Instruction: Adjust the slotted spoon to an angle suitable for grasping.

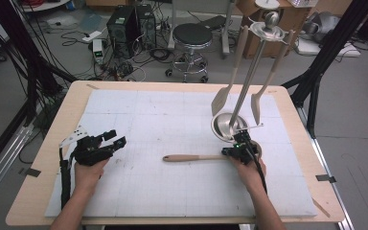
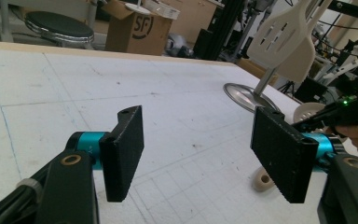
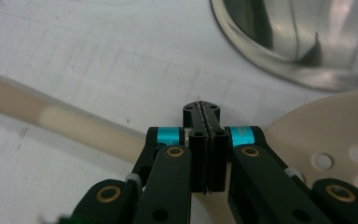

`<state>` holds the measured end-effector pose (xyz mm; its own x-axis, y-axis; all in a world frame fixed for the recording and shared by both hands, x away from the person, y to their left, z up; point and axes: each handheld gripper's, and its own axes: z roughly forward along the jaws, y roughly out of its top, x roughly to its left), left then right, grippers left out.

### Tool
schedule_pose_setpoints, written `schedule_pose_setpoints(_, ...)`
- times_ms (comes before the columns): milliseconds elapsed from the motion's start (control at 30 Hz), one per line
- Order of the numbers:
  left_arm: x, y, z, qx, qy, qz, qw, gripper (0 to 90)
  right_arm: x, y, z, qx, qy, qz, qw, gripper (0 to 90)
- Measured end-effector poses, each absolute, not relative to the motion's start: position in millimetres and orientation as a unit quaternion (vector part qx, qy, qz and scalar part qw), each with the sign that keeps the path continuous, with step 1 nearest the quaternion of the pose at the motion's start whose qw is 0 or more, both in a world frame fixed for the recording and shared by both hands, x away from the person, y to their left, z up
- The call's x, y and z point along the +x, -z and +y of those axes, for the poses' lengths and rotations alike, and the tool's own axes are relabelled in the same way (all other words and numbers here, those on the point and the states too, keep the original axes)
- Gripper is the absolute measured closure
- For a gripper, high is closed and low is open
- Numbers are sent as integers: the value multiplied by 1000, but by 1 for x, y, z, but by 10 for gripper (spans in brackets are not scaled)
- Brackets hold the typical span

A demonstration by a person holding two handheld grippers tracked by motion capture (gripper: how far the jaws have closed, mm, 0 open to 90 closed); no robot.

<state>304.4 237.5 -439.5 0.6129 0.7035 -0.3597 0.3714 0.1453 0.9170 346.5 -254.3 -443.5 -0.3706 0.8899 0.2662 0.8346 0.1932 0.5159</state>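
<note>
Bench (image 1: 43, 191): pale wood rim, topped by a white gridded mat (image 1: 139, 120).

Item 1, slotted spoon (image 1: 194, 157): cream, lying flat on the mat right of centre, nearer the bench's near edge than its far edge, handle pointing toward the left edge. The high view gives its whole handle; its head is hidden there under the right hand. The right gripper view shows that head (image 3: 326, 135) as a round cream blade with holes, lying just beside the stand's base, and the handle running off blurred to the left. The left gripper view shows the handle's end (image 2: 263, 180) with its hanging hole.

Item 2, utensil stand (image 1: 249, 72): steel pole on a round dished base (image 1: 223, 125), toward the bench's right edge. Two cream turners (image 1: 220, 98) hang from its top disc in the high view; the left gripper view shows one as slotted.

Item 3, right gripper (image 1: 240, 152): over the spoon where handle meets head, close to the stand's base. Its own view shows the two pads pressed together with no gap and nothing between them, above the spoon.

Item 4, left gripper (image 1: 114, 140): near the bench's left edge, well apart from the spoon. Jaws spread wide, empty, pointed toward the stand.
</note>
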Motion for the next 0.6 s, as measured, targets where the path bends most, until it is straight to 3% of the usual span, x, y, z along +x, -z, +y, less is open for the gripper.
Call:
schedule_pose_setpoints(300, 304, 440, 237, 642, -132, 419, 628, 352, 325, 446, -282, 571, -321, 755, 30, 900)
schedule_pose_setpoints(433, 305, 440, 236, 643, -132, 418, 628, 352, 320, 446, -284, 573, -329, 750, 30, 900)
schedule_pose_setpoints(567, 305, 440, 236, 642, -133, 420, 627, 352, 315, 445, -280, 553, -389, 737, -13, 900)
schedule_pose_setpoints(600, 305, 440, 236, 643, -133, 419, 626, 352, 314, 444, -276, 547, -385, 744, 0, 900)
